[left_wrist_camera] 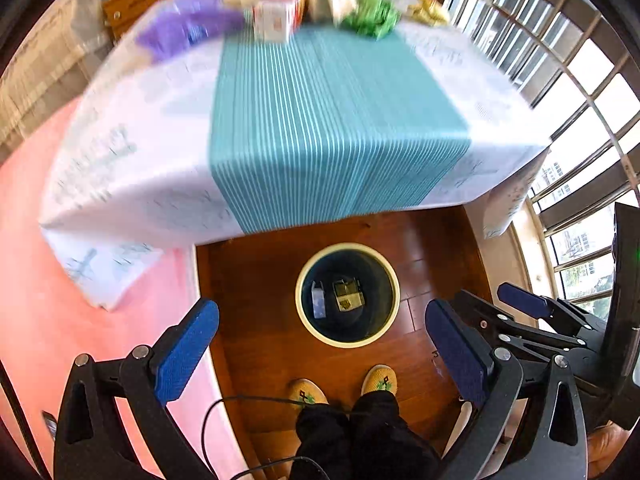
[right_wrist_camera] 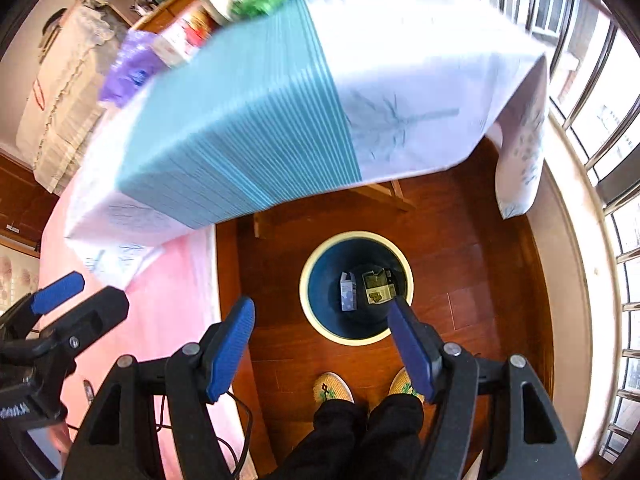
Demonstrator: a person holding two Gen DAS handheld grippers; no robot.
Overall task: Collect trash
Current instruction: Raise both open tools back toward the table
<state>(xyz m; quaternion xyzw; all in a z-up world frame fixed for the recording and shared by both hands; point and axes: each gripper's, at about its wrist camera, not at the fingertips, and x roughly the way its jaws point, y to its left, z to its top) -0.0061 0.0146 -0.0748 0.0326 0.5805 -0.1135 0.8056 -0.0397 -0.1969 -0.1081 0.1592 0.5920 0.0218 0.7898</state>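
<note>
Both claws point steeply down at a wooden floor [left_wrist_camera: 256,320], and both stand wide with nothing between their blue pads. Between the fingers of the left claw [left_wrist_camera: 322,354], a little ahead of the tips, stands a round bin [left_wrist_camera: 347,295] with a cream rim and dark inside, its mouth facing straight up at the cameras. On its bottom lie two pieces of trash side by side: a pale blue carton [left_wrist_camera: 318,299] on the left-finger side and a dark, yellowish pack [left_wrist_camera: 349,295] on the right-finger side, both with their long axes running away from the claw towards the table. From the right claw [right_wrist_camera: 322,348] the same bin [right_wrist_camera: 356,288] sits between the fingers but nearer the right one, whose pad overlaps the rim; the carton [right_wrist_camera: 348,291] and pack [right_wrist_camera: 378,286] lie the same way there. Farther ahead of both claws is a table [left_wrist_camera: 132,168] under a white cloth with a teal striped runner [left_wrist_camera: 332,128]. At its far end, well apart from the claws, more trash is blurred: a purple bag [left_wrist_camera: 188,26], a small box [left_wrist_camera: 276,16] and a green crumple [left_wrist_camera: 372,14]. Beneath the claws show two slippers [left_wrist_camera: 344,388] and dark trouser legs.
</note>
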